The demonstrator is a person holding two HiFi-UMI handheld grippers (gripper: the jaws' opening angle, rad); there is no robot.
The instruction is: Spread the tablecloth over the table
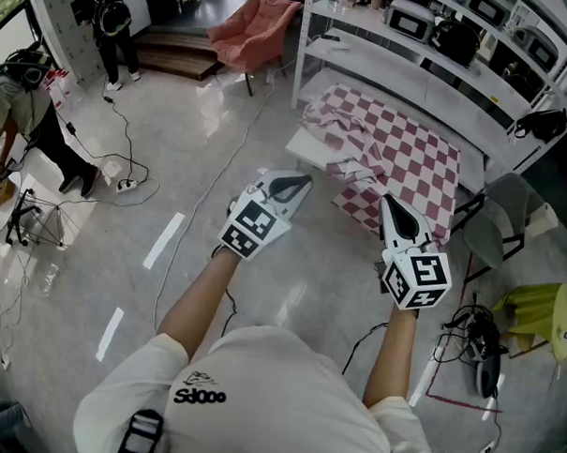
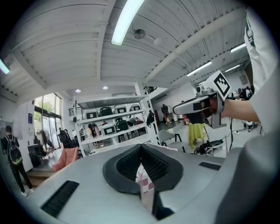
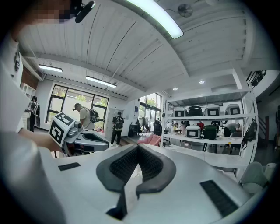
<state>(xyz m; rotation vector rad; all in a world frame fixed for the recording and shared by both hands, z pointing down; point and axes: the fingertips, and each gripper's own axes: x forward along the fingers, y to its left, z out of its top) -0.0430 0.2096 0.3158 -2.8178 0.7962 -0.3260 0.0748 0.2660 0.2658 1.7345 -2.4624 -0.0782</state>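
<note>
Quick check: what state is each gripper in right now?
Left gripper: closed on the checked tablecloth.
Right gripper: closed, with no cloth plainly visible between its jaws.

Head view sits above the person's shoulders and looks steeply down, with the bench ahead at 1 o'clock. The left gripper view rides the left hand-held gripper close behind its jaws, facing near level at the shelf rack. The right hand-held gripper shows at 2 o'clock. The right gripper view faces that same rack, its neighbour at 9 o'clock. All three views share the rack.
</note>
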